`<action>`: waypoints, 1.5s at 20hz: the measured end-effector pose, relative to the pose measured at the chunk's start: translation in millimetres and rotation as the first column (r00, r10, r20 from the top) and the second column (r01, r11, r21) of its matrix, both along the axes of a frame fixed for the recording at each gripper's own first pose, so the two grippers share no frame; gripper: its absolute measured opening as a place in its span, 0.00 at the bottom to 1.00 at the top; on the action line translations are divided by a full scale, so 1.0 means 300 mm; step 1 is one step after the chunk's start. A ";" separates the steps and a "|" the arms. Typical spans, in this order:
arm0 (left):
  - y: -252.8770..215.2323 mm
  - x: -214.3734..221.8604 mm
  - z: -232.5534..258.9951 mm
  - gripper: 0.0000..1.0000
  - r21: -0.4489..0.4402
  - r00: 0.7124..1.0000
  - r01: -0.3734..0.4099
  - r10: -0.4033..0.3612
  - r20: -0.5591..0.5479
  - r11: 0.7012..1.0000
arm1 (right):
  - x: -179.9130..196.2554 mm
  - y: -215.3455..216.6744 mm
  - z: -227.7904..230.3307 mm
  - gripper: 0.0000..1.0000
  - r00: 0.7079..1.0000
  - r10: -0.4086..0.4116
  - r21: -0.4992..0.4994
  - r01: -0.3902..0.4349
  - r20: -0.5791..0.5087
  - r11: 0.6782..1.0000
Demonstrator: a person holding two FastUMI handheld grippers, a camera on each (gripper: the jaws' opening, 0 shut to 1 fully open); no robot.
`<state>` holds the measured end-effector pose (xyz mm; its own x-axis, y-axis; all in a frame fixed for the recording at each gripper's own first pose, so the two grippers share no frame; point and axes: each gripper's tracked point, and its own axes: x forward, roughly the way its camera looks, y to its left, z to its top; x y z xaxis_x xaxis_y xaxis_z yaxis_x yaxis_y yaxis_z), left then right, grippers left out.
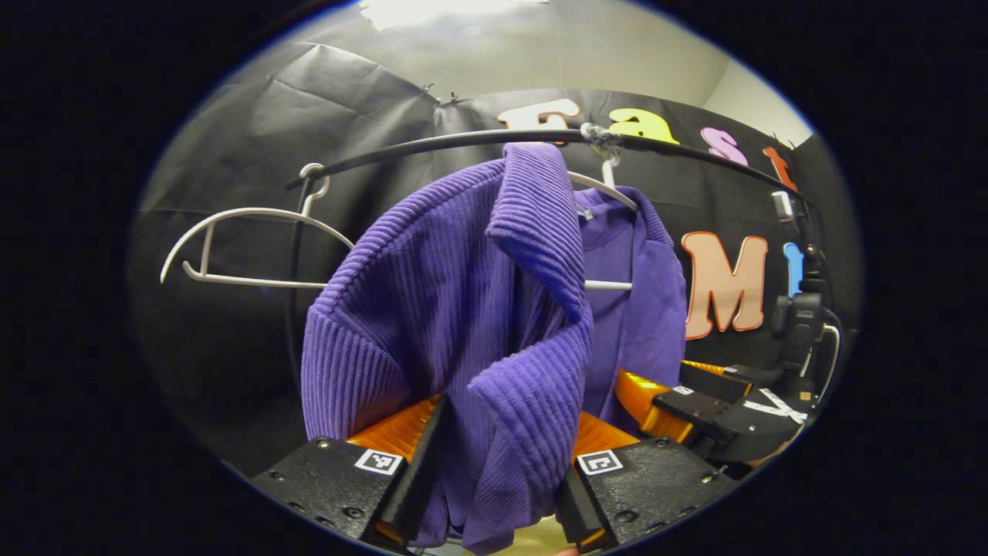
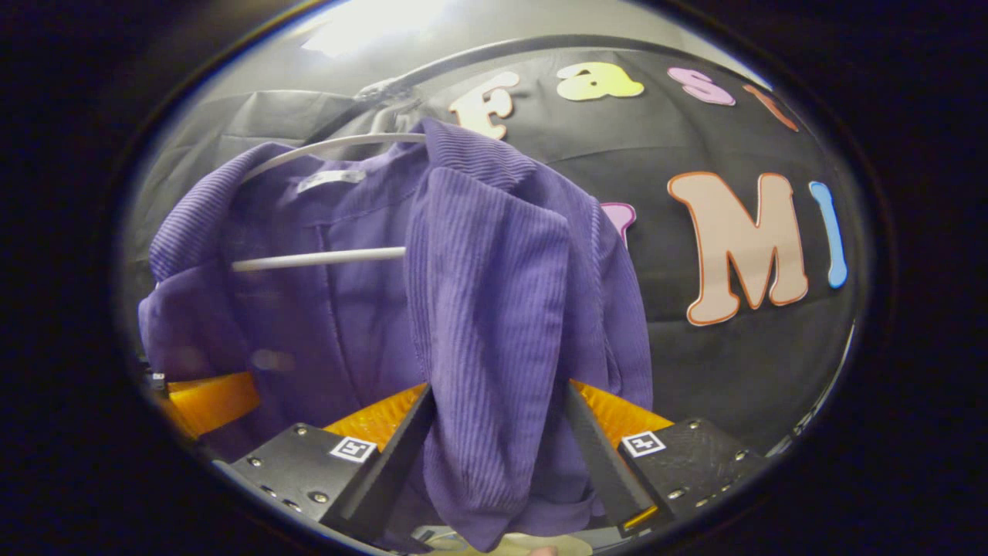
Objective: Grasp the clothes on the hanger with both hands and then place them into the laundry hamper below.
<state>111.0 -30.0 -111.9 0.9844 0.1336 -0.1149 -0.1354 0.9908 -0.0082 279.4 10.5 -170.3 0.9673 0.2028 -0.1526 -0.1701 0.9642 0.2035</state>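
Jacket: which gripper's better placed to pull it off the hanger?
Roughly even, slight edge left. Left gripper and right gripper each straddle a jacket fold; hanger looks bare on the left's side.

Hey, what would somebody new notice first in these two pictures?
A purple ribbed garment hangs mid-frame on a white hanger from a black rail. Folds of it sit between the jaws of the left gripper and the right gripper. An empty hanger hangs left of it in the left gripper view.
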 end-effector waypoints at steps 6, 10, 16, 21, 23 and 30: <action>-0.047 0.022 0.005 0.20 -0.024 0.995 0.095 -0.094 0.011 0.995 | 0.040 0.031 -0.016 0.39 1.000 0.012 0.077 -0.011 -0.014 0.997; -0.099 -0.013 0.014 0.07 -0.069 0.987 0.159 -0.160 -0.005 0.985 | 0.010 0.047 0.017 0.04 0.998 0.053 0.086 -0.054 0.017 0.995; -0.147 -0.114 0.083 0.02 -0.090 0.961 0.275 -0.276 0.004 0.957 | -0.026 0.029 0.033 0.00 0.997 0.072 0.030 -0.073 0.016 0.997; -0.082 -0.203 0.149 0.02 -0.130 0.940 0.338 -0.341 -0.001 0.932 | -0.088 -0.045 0.067 0.00 0.999 -0.027 -0.064 0.029 0.043 0.998; -0.053 -0.233 0.178 0.02 -0.118 0.934 0.356 -0.358 -0.002 0.927 | -0.111 -0.095 0.094 0.00 0.995 -0.080 -0.104 0.086 0.060 0.991; 0.086 -0.282 0.303 0.01 -0.042 0.920 0.390 -0.391 -0.006 0.920 | -0.144 -0.259 0.232 0.00 0.963 -0.235 -0.186 0.257 0.134 0.948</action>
<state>26.5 -4.1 -20.9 0.9556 -0.2663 -0.1265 0.2621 0.9638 -0.0493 236.3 -67.3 -100.7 0.9961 -0.0672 -0.0568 0.0671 0.9977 -0.0045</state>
